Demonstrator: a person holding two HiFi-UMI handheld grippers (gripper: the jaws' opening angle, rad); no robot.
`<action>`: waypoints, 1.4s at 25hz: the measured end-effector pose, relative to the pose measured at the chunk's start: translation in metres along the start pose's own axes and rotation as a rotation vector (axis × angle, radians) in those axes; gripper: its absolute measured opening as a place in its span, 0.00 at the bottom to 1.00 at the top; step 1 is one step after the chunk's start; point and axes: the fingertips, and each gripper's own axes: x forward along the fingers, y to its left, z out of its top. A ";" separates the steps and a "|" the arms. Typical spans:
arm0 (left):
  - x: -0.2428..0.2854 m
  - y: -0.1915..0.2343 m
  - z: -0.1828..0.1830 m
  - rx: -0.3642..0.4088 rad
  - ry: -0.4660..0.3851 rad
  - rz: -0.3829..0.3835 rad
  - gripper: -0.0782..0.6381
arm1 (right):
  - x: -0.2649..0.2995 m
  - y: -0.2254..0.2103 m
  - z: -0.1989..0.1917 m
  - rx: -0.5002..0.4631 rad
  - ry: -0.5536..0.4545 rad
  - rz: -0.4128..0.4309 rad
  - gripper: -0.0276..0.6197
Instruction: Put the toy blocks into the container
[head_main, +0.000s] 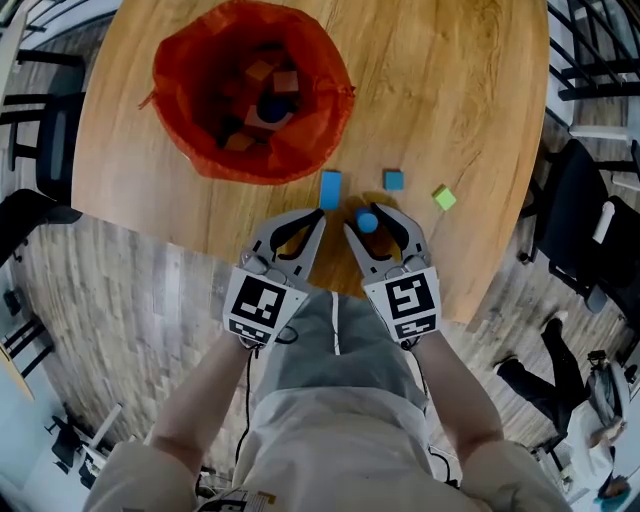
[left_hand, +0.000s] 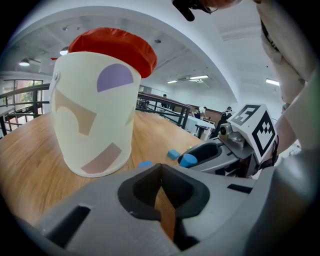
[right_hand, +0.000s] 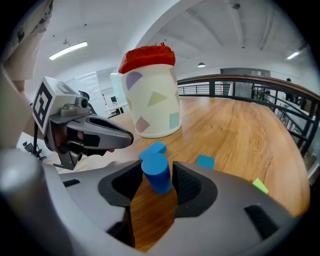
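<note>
R gripper: jaws spread wide, one pad either side of the upright blue cylinder toy block, which stands on the round wooden table; no clamping seen. L gripper: jaw tips closed together, nothing btwn them, just beside R gripper. Beyond lie a light-blue rectangular block, blue cube and green cube, then the cream container w/ red liner, blocks inside.

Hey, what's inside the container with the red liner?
From the head view, the container holds a pile of orange-brown blocks and one dark blue piece. Its bottom and anything beneath the pile are covered.
</note>
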 end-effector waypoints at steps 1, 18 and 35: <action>0.000 0.000 -0.001 -0.001 0.001 0.000 0.13 | 0.001 -0.002 -0.002 -0.002 0.005 -0.012 0.34; -0.017 -0.002 0.022 -0.028 -0.043 0.026 0.13 | -0.013 0.003 0.017 -0.034 -0.030 -0.023 0.28; -0.099 -0.011 0.147 0.064 -0.222 0.091 0.13 | -0.098 0.040 0.166 -0.137 -0.284 0.003 0.28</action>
